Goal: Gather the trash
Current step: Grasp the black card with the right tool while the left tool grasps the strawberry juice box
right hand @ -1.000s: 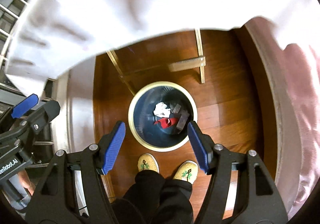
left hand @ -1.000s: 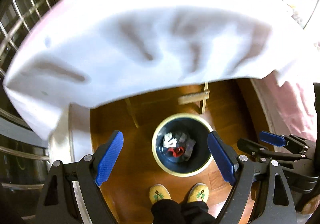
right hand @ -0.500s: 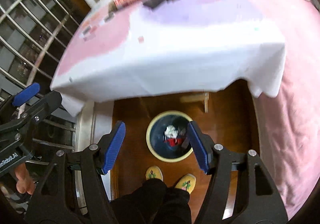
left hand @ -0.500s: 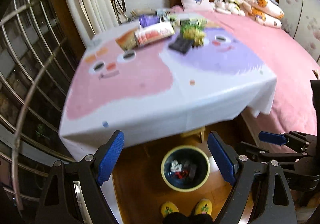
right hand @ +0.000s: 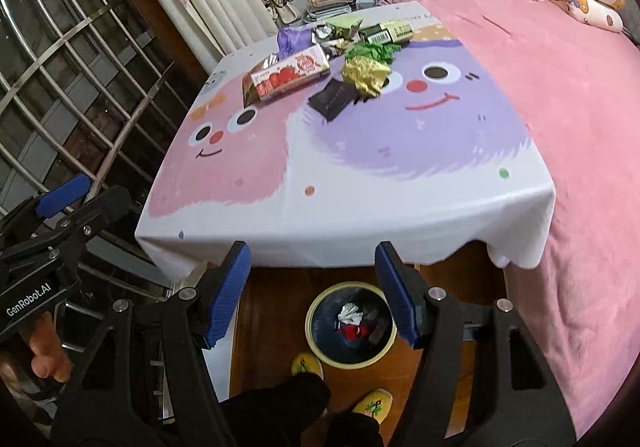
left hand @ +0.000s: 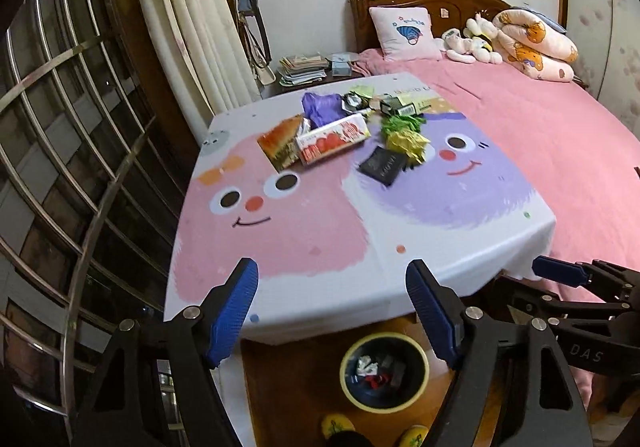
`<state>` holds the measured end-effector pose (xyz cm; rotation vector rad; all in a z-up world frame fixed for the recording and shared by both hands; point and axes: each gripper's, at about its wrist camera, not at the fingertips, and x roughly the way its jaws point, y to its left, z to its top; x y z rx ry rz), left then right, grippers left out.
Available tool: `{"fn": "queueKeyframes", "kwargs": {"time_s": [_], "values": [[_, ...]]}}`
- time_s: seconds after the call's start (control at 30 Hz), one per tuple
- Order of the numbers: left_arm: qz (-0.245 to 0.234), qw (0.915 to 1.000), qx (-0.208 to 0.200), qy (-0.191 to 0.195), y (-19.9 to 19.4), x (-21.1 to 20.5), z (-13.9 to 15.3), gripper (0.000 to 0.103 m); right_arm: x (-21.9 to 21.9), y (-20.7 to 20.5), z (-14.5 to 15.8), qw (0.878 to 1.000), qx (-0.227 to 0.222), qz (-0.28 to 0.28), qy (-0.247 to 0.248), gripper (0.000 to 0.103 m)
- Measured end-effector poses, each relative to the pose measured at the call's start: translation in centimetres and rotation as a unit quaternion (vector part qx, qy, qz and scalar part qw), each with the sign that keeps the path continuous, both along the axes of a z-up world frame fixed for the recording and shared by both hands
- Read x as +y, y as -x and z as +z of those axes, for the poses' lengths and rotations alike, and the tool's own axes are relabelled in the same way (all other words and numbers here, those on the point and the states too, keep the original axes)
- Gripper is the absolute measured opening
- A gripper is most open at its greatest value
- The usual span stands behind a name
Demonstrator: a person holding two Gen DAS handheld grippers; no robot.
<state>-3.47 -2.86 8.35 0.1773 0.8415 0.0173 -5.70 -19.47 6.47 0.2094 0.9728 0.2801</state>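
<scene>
Cartoon-print tablecloth is noted; trash pile lies at its far end, well apart from both empty, spread grippers. Bin sits below; wrappers could be scattered by overreaching.

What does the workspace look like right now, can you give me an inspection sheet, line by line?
Surface: table under a cartoon-face tablecloth, near half bare.
Job's things: wrappers bunched at the far end, among them a red carton, black packet, yellow foil, purple bag; trash bin on the floor already holds some scraps.
Clutter: nothing seen beyond the wrappers.
Grippers: left gripper and right gripper both empty, jaws apart.
Cables: nothing seen.
Surroundings: pink bed, curtain, window grille.
</scene>
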Motion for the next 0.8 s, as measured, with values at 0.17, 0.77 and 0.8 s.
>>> {"fn": "queueKeyframes", "kwargs": {"time_s": [0.17,0.77,0.8], "values": [[-0.010,0.9999,0.008,-0.004,-3.4,1.0,-0.4,0.078,1.0,-3.4,-0.6,1.000,0.004,-0.006,-0.004,0.061],[-0.130,0.9887,0.057,-0.050,-28.2,4.9,-6.0,0.078,4.0,-21.7,-7.1,0.987,0.075,-0.142,-0.029,0.061],[-0.140,0.9867,0.060,-0.058,-29.8,4.8,-6.7,0.078,4.0,-22.6,-7.5,0.985,0.076,-0.151,-0.030,0.059]]}}
